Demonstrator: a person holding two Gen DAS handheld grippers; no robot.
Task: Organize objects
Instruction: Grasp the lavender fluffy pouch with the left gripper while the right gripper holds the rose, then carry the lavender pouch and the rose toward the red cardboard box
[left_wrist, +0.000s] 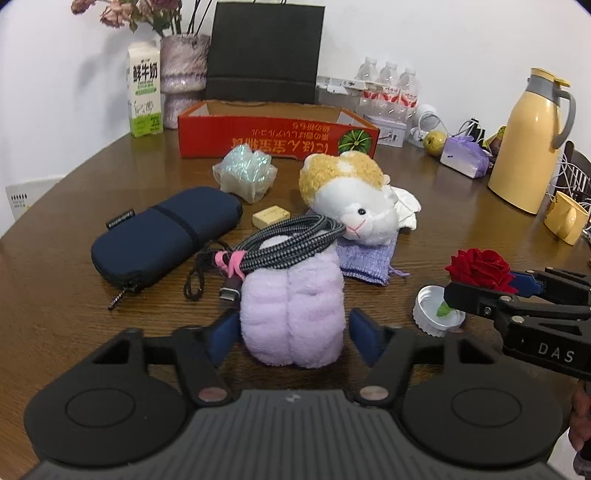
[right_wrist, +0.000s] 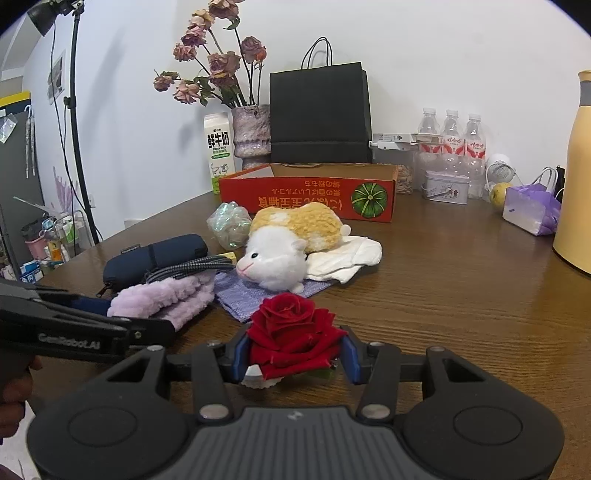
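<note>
My left gripper (left_wrist: 293, 328) has its blue pads on either side of a lilac fluffy roll (left_wrist: 291, 306), closed in against its flanks; whether they truly press I cannot tell for certain, though the plush sits snug between them. My right gripper (right_wrist: 295, 360) is clamped on a red rose (right_wrist: 293, 336), the bloom bulging up between the blue pads, a white ridged cap (left_wrist: 437, 310) under it on the desk (right_wrist: 461, 295).

On top of the lilac roll lies a coiled braided cable (left_wrist: 291, 240) tied with a pink band, its plug hanging down the roll's left side. Just left of it sits a navy zip pouch (left_wrist: 166, 236), and beyond the cable a small tan block (left_wrist: 271, 218). Behind the roll a plush hamster (left_wrist: 351, 199), white and yellow, rests on a lilac knitted cloth (left_wrist: 369, 262) and a white folded cloth (right_wrist: 347, 258). A crinkly clear bag (left_wrist: 245, 173) lies nearer the far edge, in front of the open red cardboard box (left_wrist: 277, 136). Along the far edge stand a milk carton (left_wrist: 144, 92), a vase of dried roses (right_wrist: 251, 129), a black paper bag (left_wrist: 264, 55) and water bottles (right_wrist: 450, 147); a yellow jug (left_wrist: 528, 140) stands at the right edge.
</note>
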